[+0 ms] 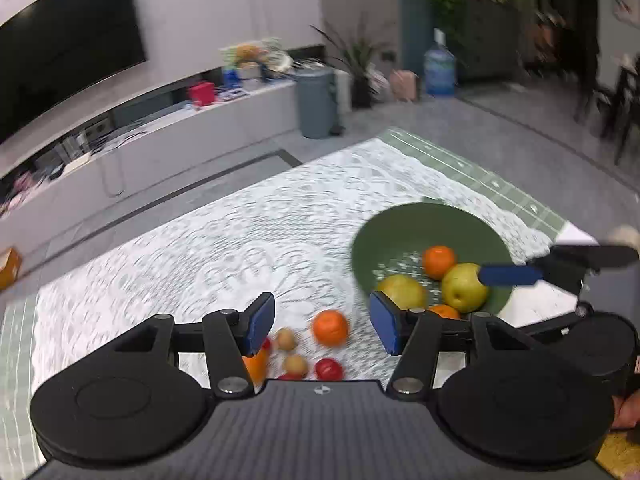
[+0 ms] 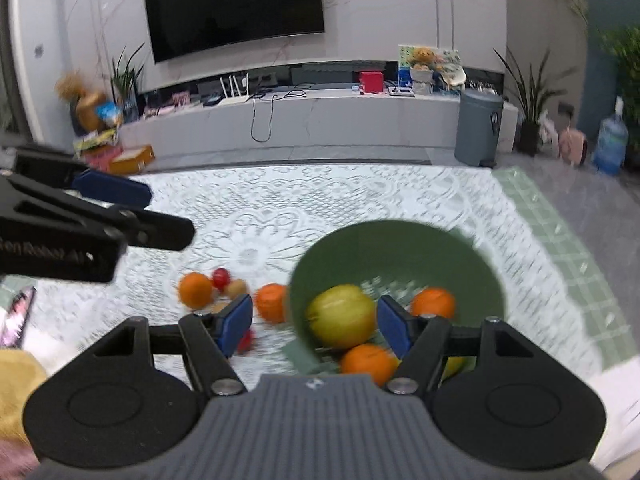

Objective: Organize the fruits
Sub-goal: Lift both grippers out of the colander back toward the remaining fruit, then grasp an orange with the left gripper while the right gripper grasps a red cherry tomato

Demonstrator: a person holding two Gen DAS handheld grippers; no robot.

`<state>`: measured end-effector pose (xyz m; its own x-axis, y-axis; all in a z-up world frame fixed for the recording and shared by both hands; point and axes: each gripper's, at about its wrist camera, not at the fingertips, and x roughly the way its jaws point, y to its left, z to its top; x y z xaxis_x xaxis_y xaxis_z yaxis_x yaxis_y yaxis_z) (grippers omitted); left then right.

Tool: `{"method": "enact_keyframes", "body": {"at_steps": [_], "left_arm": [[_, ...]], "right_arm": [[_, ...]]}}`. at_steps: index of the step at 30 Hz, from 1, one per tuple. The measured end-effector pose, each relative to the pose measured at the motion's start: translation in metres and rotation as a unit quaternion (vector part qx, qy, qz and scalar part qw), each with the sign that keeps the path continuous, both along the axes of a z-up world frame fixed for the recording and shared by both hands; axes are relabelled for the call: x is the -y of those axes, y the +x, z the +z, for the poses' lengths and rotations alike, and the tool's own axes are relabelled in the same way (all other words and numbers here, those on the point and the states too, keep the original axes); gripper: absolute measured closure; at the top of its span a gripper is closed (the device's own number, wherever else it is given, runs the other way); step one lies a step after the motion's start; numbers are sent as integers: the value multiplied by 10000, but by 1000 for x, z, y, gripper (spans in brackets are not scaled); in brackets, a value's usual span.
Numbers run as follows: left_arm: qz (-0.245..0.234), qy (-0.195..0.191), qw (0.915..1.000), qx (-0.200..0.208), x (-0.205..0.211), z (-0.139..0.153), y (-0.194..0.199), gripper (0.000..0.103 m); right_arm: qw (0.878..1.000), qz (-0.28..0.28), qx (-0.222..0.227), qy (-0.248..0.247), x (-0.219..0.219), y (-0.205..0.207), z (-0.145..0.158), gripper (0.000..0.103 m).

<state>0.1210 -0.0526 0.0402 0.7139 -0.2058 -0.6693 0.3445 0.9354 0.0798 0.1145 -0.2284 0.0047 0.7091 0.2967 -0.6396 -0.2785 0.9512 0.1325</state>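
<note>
A green bowl [image 1: 420, 220] sits on the lace tablecloth and holds two yellow-green apples [image 1: 464, 286] and two oranges [image 1: 439, 261]. My left gripper [image 1: 322, 326] is open and empty above a loose orange [image 1: 330, 327], small brown fruits [image 1: 286, 338] and red fruits [image 1: 329, 369] on the cloth. My right gripper [image 2: 314, 326] is open and empty over the bowl's [image 2: 400, 240] near rim, with an apple [image 2: 340, 316] between its fingers' line of sight. Loose oranges [image 2: 195, 290] lie left of the bowl.
The table carries a white lace cloth [image 1: 240, 240] over a green checked cloth [image 2: 560, 240]. A phone [image 2: 18, 316] lies at the table's left edge. A TV bench, grey bin [image 2: 478, 128] and plants stand beyond.
</note>
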Motion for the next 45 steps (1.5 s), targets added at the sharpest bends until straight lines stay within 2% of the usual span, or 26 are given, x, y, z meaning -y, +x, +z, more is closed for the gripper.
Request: {"method": "enact_keyframes", "body": {"at_steps": [6, 10, 17, 26, 34, 45], "left_arm": [[660, -412, 9968, 153, -55, -22, -17, 38], [791, -499, 9955, 168, -73, -42, -23, 39], [645, -656, 9957, 122, -82, -77, -22, 39], [504, -357, 9981, 47, -77, -102, 11, 39], [539, -859, 9947, -152, -92, -126, 27, 39], [590, -1056, 9922, -296, -94, -137, 36, 39]], "right_arm": [[9995, -127, 163, 221, -33, -22, -12, 36], [9996, 16, 166, 248, -57, -29, -26, 36], [9993, 330, 78, -138, -92, -27, -49, 41], [9992, 317, -144, -183, -104, -6, -69, 47], [9985, 185, -445, -262, -106, 10, -87, 51], [9962, 194, -738, -414, -117, 24, -101, 56]]}}
